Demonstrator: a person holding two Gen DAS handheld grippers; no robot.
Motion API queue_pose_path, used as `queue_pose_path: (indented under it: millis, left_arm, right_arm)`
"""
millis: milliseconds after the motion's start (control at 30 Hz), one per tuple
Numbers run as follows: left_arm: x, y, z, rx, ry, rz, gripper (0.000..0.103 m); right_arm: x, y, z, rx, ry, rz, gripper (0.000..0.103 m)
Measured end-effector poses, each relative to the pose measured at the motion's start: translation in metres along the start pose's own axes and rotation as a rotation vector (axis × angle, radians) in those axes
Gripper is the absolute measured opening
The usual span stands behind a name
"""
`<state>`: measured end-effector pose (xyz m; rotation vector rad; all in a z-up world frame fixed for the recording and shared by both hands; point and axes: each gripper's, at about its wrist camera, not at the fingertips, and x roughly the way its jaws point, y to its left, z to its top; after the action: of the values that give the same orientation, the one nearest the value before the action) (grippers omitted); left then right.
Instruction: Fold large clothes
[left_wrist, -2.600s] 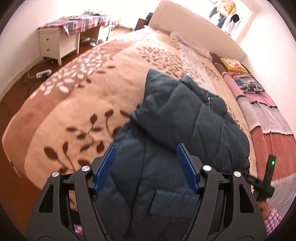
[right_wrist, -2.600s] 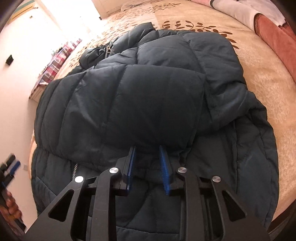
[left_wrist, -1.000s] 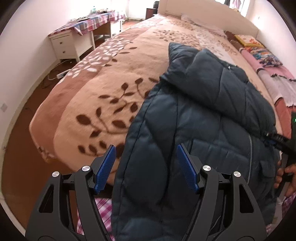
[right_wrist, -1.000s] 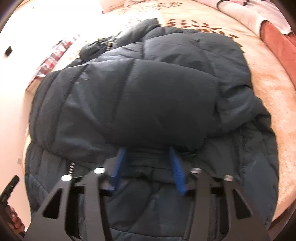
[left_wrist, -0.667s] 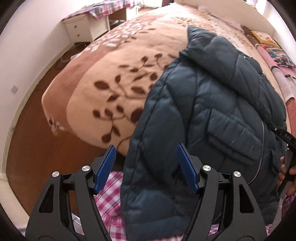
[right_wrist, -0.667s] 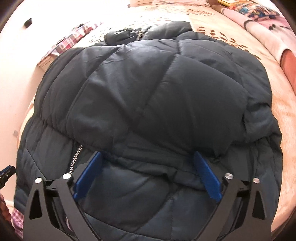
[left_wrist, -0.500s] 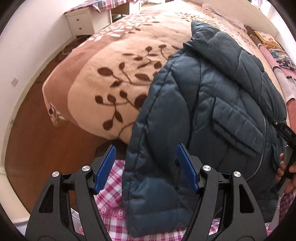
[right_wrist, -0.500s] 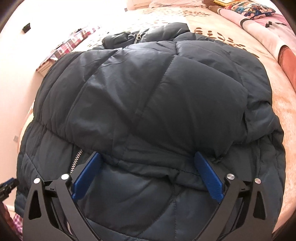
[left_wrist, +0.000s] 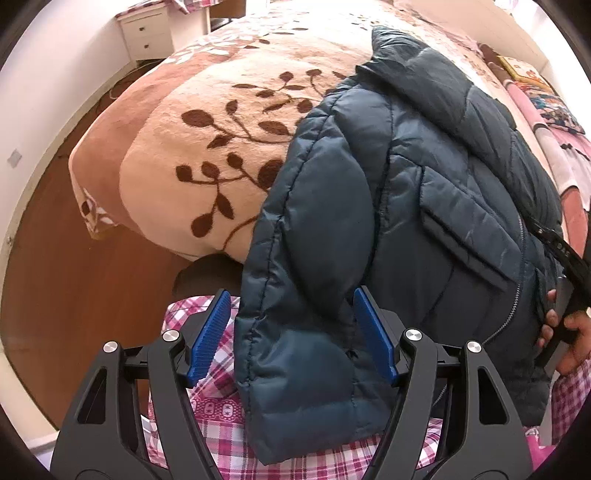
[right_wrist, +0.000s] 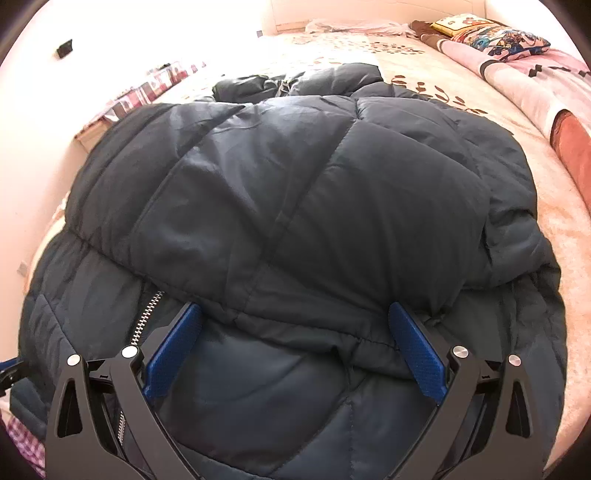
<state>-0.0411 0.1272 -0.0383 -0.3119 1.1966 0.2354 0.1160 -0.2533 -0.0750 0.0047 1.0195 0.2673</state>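
Observation:
A large dark blue quilted puffer jacket lies on the bed, its hem hanging over the near edge. A sleeve is folded across its front in the right wrist view. My left gripper is open, its blue pads either side of the jacket's bottom corner. My right gripper is open wide, pads spread around the folded sleeve's cuff edge, beside the zipper. The right gripper's handle and the hand holding it show in the left wrist view.
The bed has a beige blanket with brown leaves. A white dresser stands far left over wooden floor. Pink bedding and pillows lie along the bed's right side. Plaid clothing is right below me.
My right gripper opened wide and let go of the sleeve it pinched. My left gripper drew back and down to the jacket's hem corner at the bed edge, staying open.

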Motion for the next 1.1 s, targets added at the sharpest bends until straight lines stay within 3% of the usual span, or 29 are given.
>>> queue_pose_path:
  millis: [200, 367, 567, 667, 867, 1000, 1100]
  left_arm:
    - [-0.010, -0.004, 0.002, 0.061, -0.040, -0.042, 0.068]
    - [-0.016, -0.001, 0.005, 0.101, -0.043, -0.063, 0.068]
    - [-0.020, 0.007, 0.001, 0.143, -0.009, -0.093, 0.068]
    - [-0.017, 0.013, -0.004, 0.149, 0.022, -0.105, 0.068]
    - [-0.002, 0.023, -0.013, 0.171, 0.101, -0.091, 0.068]
    - [0.002, 0.025, -0.015, 0.169, 0.138, -0.165, 0.068]
    - [0.008, 0.019, -0.016, 0.186, 0.170, -0.212, 0.068]
  right_arm:
    - [-0.001, 0.003, 0.004, -0.015, 0.062, -0.017, 0.097]
    - [-0.015, 0.003, -0.001, -0.043, 0.058, -0.009, 0.097]
    - [-0.066, -0.006, -0.022, -0.029, 0.004, 0.012, 0.096]
    - [-0.100, -0.015, -0.042, -0.032, 0.019, 0.036, 0.095]
    - [-0.149, -0.041, -0.086, -0.041, 0.071, -0.012, 0.091]
    - [-0.164, -0.076, -0.113, 0.071, 0.121, -0.021, 0.081]
    - [-0.169, -0.102, -0.135, 0.199, 0.173, -0.005, 0.062]
